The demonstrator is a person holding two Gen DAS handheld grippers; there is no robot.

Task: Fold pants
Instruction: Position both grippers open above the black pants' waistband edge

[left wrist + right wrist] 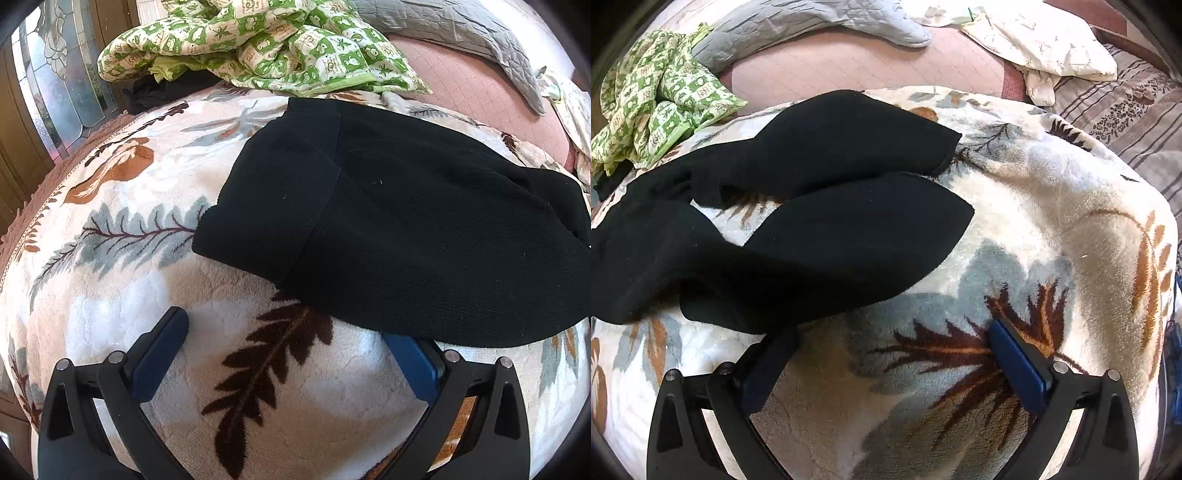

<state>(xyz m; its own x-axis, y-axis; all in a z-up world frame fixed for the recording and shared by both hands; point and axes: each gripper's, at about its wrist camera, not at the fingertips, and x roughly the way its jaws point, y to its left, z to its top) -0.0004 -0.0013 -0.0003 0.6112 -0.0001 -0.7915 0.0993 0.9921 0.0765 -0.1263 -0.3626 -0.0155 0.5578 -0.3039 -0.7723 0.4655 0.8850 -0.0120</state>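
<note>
Black pants lie spread on a leaf-patterned fleece blanket. The left wrist view shows the waistband end, its wide band toward the left. The right wrist view shows the two legs lying apart, with a gap of blanket between them. My left gripper is open and empty just in front of the pants' near edge; the tip of its right finger is under that edge. My right gripper is open and empty at the near leg's edge, whose cloth covers its left fingertip.
A green-and-white patterned quilt is bunched at the far left of the bed. A grey quilted cover and a cream floral pillow lie at the back. A glass-panelled door stands at the left.
</note>
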